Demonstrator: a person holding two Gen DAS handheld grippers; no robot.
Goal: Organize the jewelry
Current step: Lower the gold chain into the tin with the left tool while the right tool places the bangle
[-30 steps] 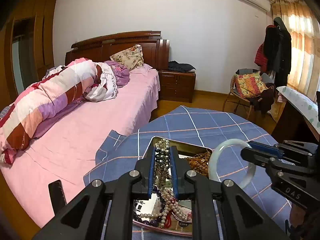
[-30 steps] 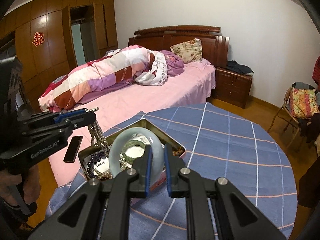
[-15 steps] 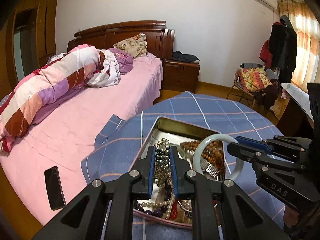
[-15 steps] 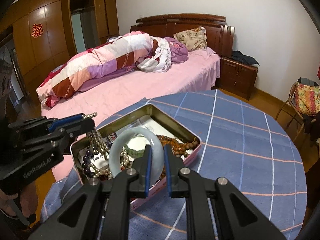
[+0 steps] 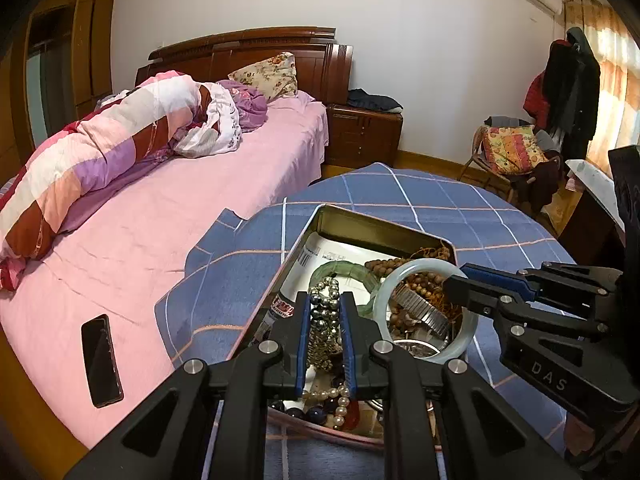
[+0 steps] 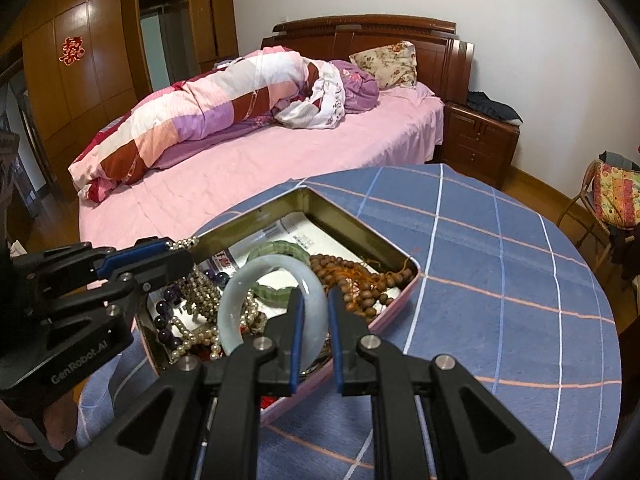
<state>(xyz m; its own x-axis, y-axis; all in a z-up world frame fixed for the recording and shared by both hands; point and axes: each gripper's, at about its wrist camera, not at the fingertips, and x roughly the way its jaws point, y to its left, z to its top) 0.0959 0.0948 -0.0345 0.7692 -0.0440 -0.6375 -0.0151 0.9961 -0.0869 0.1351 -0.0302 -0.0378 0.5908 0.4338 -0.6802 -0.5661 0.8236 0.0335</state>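
Two clamps: left hand-held gripper (image 5: 324,320) pinching bead strand (image 5: 323,322); right hand-held gripper (image 6: 314,312) pinching bangle (image 6: 240,304)

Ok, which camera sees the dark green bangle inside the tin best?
The right wrist view: the dark green bangle lies in the tin, partly behind the pale bangle. In the left wrist view only its arc shows, cut off by the silver bead necklace.

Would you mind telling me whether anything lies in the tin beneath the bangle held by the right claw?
Yes: under the bangle in the tin lie pearls, wooden beads and a green bangle.
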